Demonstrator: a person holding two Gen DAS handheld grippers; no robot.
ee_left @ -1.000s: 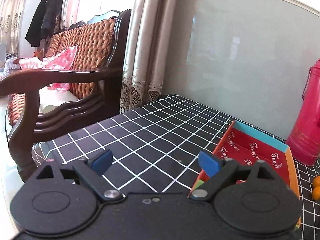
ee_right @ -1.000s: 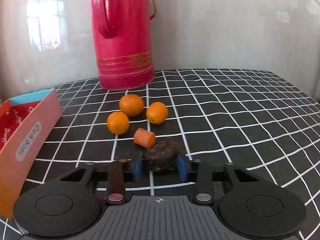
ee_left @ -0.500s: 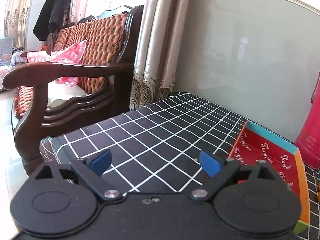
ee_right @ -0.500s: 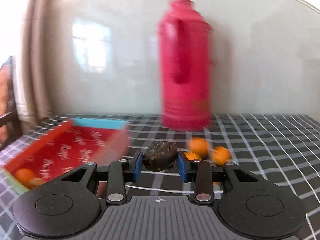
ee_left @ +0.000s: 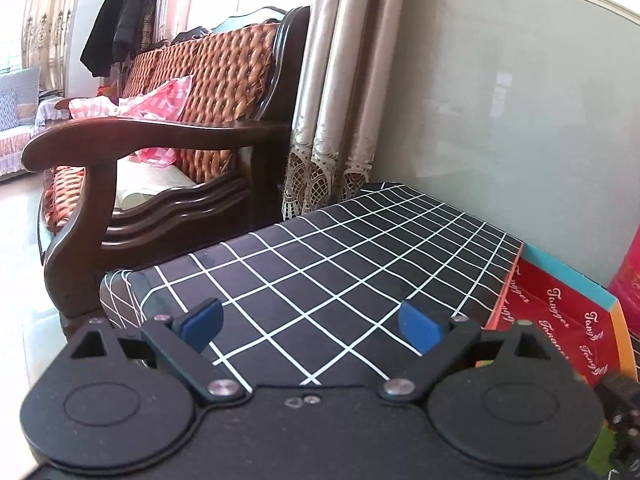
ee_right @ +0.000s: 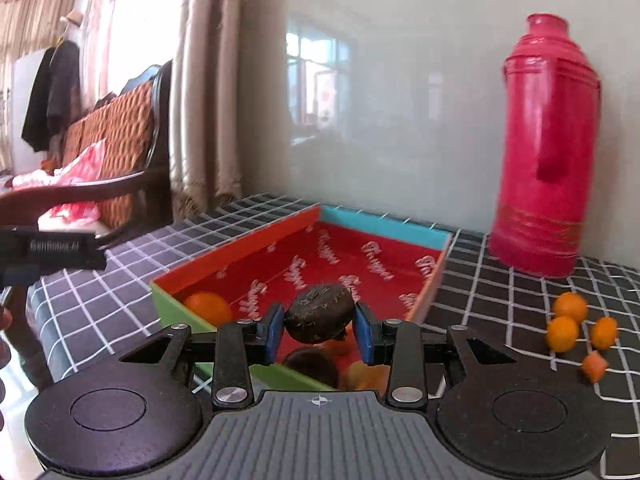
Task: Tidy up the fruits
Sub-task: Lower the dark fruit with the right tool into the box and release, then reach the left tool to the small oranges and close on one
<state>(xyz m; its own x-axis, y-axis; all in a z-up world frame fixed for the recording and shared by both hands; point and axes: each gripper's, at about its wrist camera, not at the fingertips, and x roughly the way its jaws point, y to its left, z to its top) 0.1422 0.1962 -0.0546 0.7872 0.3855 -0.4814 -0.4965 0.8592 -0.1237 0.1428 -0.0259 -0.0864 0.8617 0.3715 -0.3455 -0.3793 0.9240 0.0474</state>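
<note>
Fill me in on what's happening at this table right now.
A person is sorting fruit with two handheld grippers. The right gripper has its jaws shut on a dark brown wrinkled fruit, held over the near end of the red box, which already holds an orange. Three oranges and an orange chunk wait beside the red thermos. The left gripper is open, holding nothing.

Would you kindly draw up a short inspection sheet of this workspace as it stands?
Surface: black grid tablecloth.
Job's things: dark brown fruit held over the red tray; orange fruit inside; three oranges and a carrot piece outside it.
Clutter: red thermos.
Grippers: right gripper shut on the fruit; left gripper open, empty.
Cables: nothing seen.
Surroundings: wooden sofa, curtain, wall.
</note>
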